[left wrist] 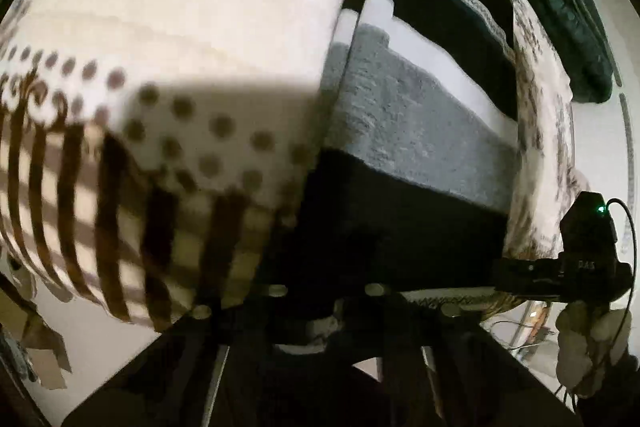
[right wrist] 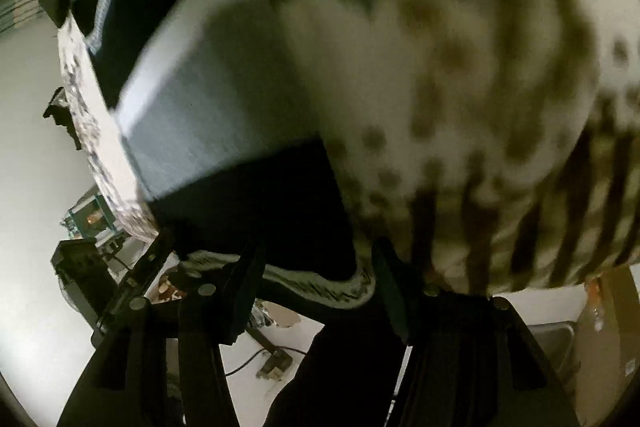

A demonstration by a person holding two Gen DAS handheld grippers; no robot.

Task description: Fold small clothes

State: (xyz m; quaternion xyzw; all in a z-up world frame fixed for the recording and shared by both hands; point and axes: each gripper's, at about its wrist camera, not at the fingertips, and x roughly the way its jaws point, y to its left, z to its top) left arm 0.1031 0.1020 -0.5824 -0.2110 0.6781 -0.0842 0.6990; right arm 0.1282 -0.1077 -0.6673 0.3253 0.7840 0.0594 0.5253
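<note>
Cloth (left wrist: 168,75), cream with brown dots and stripes, hangs close before both cameras, apparently lifted off the surface so it can be folded. At the left gripper (left wrist: 320,311) the fingers are lost in shadow beneath the fabric, so whether they pinch it cannot be told. The right gripper (right wrist: 320,291) shows dark fingers (right wrist: 390,291) standing apart, with a zigzag-trimmed edge (right wrist: 320,285) of a dark garment (right wrist: 256,203) lying between them; the dotted cloth drapes just beside the right-hand finger, and a firm hold on either is unclear. Behind lie a grey towel (left wrist: 408,131) and a speckled white fabric (left wrist: 536,131) along its far side. Motion blur suggests the cloth is mid-swing.
</note>
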